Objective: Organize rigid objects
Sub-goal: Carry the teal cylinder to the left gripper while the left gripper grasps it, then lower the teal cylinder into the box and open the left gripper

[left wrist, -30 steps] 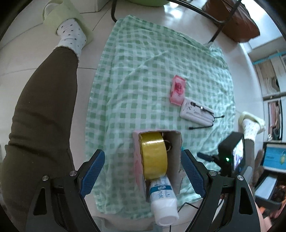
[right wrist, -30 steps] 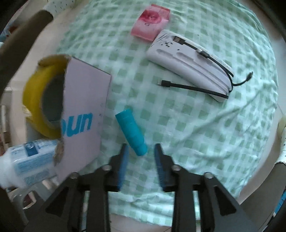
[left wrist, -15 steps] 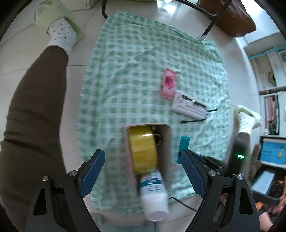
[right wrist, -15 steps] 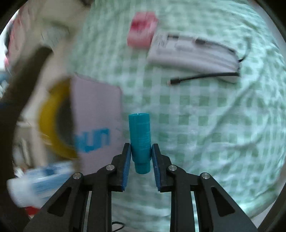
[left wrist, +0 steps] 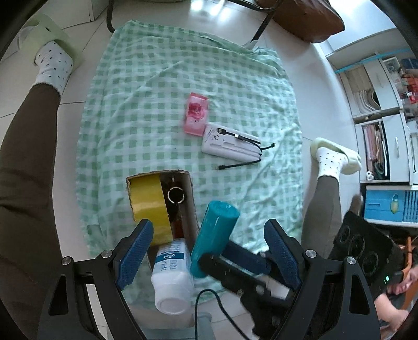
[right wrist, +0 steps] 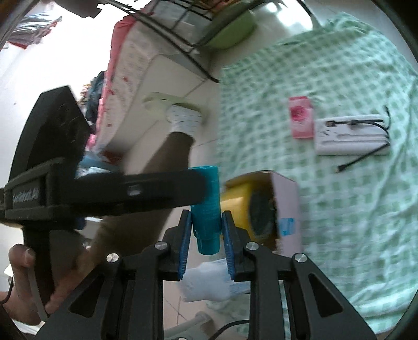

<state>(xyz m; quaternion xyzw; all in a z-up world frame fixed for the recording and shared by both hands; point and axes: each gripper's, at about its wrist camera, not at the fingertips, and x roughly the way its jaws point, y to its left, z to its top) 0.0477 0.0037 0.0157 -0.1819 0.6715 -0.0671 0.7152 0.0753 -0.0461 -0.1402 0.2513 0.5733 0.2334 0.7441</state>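
Note:
My right gripper [right wrist: 206,230] is shut on a teal tube [right wrist: 206,198] and holds it in the air beside the cardboard box [right wrist: 284,204]. In the left wrist view the teal tube [left wrist: 214,235] hangs between my open left gripper's [left wrist: 209,251] fingers, just right of the box [left wrist: 188,198]. The box lies on its side with a yellow tape roll [left wrist: 149,206] and a white bottle [left wrist: 171,277] sticking out. A pink packet [left wrist: 196,113] and a white power bank [left wrist: 230,145] with a black cable lie on the green checked cloth [left wrist: 156,91].
The cloth is spread on a white tiled floor. The person's legs and socked feet [left wrist: 52,65] flank it left and right [left wrist: 331,159]. A brown bag [left wrist: 305,18] and shelves [left wrist: 378,91] stand at the far right.
My right gripper lifted the teal tube off the cloth and carried it left to the box's open end, in front of my left gripper. The left gripper stayed open.

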